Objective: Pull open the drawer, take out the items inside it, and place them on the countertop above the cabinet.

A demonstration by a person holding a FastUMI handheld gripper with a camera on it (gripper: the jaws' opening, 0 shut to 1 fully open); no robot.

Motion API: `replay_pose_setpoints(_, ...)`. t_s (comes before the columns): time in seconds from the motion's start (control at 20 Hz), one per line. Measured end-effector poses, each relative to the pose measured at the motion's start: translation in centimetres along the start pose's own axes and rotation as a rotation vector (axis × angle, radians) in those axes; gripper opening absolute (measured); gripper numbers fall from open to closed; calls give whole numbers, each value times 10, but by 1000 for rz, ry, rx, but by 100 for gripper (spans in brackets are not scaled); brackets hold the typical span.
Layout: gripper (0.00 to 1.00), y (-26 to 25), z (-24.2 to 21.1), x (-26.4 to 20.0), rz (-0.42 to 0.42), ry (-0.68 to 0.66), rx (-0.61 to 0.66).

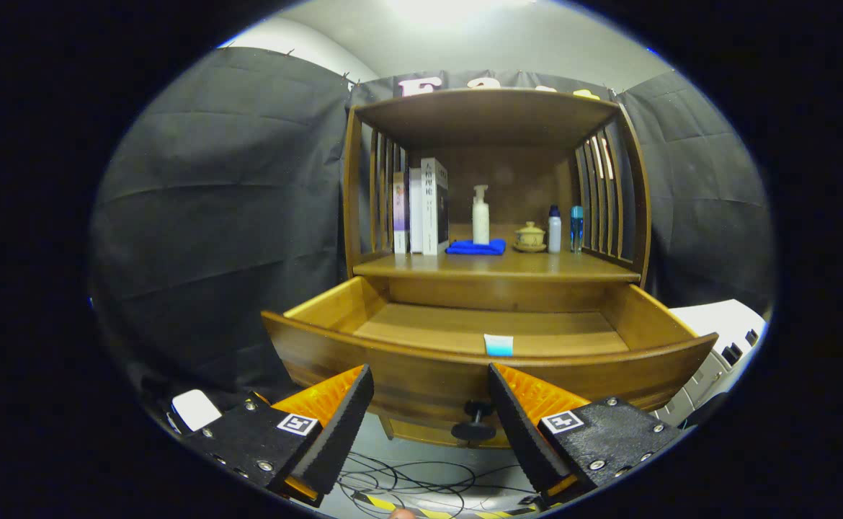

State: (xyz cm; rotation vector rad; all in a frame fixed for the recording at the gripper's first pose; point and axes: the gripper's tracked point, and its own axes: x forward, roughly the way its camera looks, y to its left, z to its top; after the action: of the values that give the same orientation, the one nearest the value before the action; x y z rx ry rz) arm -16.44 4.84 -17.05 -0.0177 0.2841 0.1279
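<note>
Spread wide and holding nothing, jaws of the gripper (432,407) flank the drawer knob (474,422), which sits between the fingertips, touched by neither. Drawer (421,360) already pulled out of the wooden cabinet (493,115), so step 1 looks done. Inside, just 1 item visible: a small white-and-blue packet (498,344) lying on the drawer floor close behind the front panel, at about 12 o'clock from the fingertips, just beyond them; anything tucked right against the front panel stays hidden. Countertop (465,265) above the drawer carries 3 upright books (421,207) at 11 o'clock, a blue cloth (475,247) with a pump bottle (480,214) behind it at 12 o'clock, a lidded cup (529,236) and 2 small bottles (564,228) toward 1 o'clock. Whether any of these came from the drawer cannot be told. Remaining, by this look: lift over the front panel, close on the packet, set it on the countertop's bare front strip.
</note>
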Motion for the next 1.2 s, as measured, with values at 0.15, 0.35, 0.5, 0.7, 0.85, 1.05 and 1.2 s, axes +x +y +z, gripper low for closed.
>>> replay_pose_setpoints(0.15, 97, -6, 35, 4, -30, 10, -4)
replay_pose_setpoints(0.35, 97, -21, 72, 13, -92, 27, 27)
replay_pose_setpoints(0.5, 97, -34, 100, 32, -134, 35, 89)
replay_pose_setpoints(0.7, 97, -66, 113, 64, -234, 109, 147)
replay_pose_setpoints(0.85, 97, -94, 93, 89, -314, 232, 189)
replay_pose_setpoints(1.05, 96, -112, 50, 123, -357, 426, 209)
replay_pose_setpoints(1.2, 96, -111, 16, 147, -356, 574, 188)
